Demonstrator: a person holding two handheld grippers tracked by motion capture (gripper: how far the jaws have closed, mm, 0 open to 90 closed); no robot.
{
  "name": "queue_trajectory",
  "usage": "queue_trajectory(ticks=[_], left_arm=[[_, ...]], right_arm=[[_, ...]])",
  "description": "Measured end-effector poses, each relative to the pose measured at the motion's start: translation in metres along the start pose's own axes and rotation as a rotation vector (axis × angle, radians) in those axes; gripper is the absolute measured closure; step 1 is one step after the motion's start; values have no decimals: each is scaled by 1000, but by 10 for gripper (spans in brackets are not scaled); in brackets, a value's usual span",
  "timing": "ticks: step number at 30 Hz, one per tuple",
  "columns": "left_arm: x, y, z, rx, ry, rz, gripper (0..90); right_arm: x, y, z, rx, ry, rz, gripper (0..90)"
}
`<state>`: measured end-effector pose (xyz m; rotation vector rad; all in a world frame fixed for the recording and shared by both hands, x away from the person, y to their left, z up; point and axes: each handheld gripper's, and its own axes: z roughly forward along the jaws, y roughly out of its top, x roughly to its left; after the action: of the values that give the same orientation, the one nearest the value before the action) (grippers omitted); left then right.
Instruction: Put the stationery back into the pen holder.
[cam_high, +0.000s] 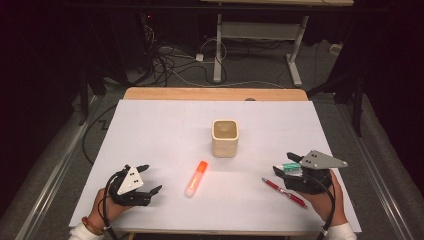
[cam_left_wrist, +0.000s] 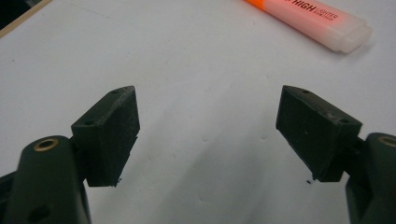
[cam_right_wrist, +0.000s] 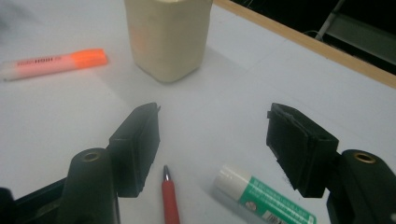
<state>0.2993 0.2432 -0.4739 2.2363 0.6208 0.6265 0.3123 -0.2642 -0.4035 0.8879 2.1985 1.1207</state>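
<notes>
White sheeting covers the counter (cam_high: 165, 125), with one cup (cam_high: 225, 138) standing mid-counter, likely as the holder. Around it lie one highlighter (cam_high: 196, 178), one red pen (cam_high: 284, 192) and one glue stick (cam_right_wrist: 264, 202). Both claws gape empty: the left claw (cam_high: 146, 178) near the highlighter, the right claw (cam_high: 286, 163) straddling pen and glue stick, seemingly ready to pick.

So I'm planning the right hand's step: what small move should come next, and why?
Probably lower the open right tongs onto the glue stick and close. It lies between and just below the jaws, nearer than the pen; the cup stands open beyond.
</notes>
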Motion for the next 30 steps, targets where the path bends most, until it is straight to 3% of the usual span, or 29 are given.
queue_trajectory(ticks=[11, 19, 25, 27, 28, 30], left_arm=[[-1, 4, 5, 15, -3, 17, 206], [-4, 4, 2, 12, 2, 21, 207], [-5, 4, 3, 17, -6, 21, 206], [-5, 4, 4, 19, -6, 19, 207], [-5, 4, 5, 20, -7, 18, 207], [-5, 4, 5, 22, -9, 17, 206]], right_arm=[[2, -23, -6, 57, -11, 1, 340], [1, -30, -7, 87, -1, -1, 348], [-5, -28, -4, 141, 16, -53, 350], [-9, -27, 0, 181, 30, -103, 350], [-15, -23, 5, 224, 54, -158, 355], [-17, -20, 8, 249, 64, -184, 357]])
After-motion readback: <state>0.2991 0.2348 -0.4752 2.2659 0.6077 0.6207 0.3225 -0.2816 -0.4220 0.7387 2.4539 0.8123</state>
